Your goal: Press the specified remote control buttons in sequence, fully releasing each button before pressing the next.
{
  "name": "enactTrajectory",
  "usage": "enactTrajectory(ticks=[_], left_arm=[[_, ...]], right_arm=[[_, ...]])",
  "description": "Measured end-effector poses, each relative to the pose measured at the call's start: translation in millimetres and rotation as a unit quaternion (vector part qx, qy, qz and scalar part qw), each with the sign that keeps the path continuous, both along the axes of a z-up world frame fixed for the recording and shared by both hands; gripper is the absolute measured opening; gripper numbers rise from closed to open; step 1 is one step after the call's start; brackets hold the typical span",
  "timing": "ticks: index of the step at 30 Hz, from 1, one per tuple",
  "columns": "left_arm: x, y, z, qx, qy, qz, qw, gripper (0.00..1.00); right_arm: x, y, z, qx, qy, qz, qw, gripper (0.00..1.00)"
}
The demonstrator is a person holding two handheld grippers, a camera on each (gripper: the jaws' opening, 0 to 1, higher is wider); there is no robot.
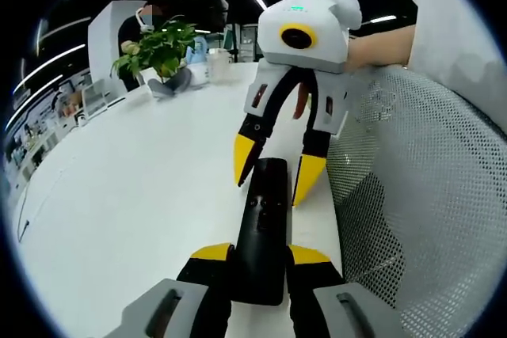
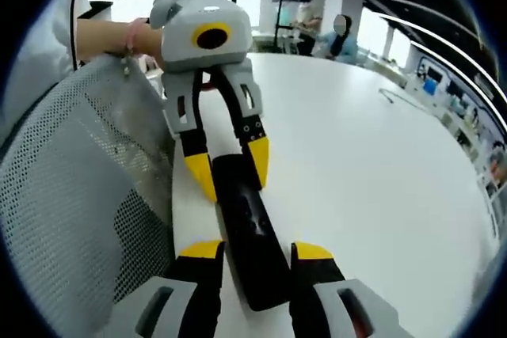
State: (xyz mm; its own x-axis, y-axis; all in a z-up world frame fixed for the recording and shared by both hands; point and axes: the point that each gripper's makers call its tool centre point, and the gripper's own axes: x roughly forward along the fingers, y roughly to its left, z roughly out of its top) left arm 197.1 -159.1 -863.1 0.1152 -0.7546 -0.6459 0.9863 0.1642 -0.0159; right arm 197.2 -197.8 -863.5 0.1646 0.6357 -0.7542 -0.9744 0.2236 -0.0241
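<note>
The left gripper [image 1: 260, 255] pinches the remote control [image 1: 261, 227] to steady it on the white table [image 1: 135, 195], while the right gripper [image 1: 273, 168] straddles its far end, jaws spread.

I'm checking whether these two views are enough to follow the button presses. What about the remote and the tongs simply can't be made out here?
- Remote buttons: too small and dark to read, both views.
- Remote's near end, left gripper view: hidden between the left tongs.
- Its far end, right gripper view: covered by the left tongs' tips.
- Whether the right tongs touch the remote: cannot tell.
- Mesh chair back: cut off by the edge.
</note>
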Motion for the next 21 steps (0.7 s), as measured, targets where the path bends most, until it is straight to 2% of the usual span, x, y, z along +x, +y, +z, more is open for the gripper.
enactTrajectory(ticks=[5,15,19,20,21], left_arm=[[0.2,0.1,-0.1,0.0,0.0,0.001,1.0,0.26],[-0.5,-0.1,-0.3,0.003,0.0,0.001,1.0,0.26],[-0.5,-0.2,-0.1,0.009,0.003,0.005,0.9999,0.28],[-1.4,-0.1,0.4,0.007,0.014,0.01,0.9998,0.3],[-2.7,-0.8,2.0,-0.001,0.038,0.026,0.999,0.31]], right_arm=[[0.2,-2.1,-2.5,-0.012,-0.005,0.005,0.9999,0.25],[-0.6,-0.7,-4.1,-0.018,-0.018,0.025,0.9994,0.24],[-1.2,0.5,-3.9,-0.016,-0.01,0.023,0.9995,0.23],[-1.0,0.6,-3.8,-0.014,-0.008,0.02,0.9997,0.23],[-1.1,0.5,-3.5,-0.013,-0.007,0.02,0.9997,0.23]])
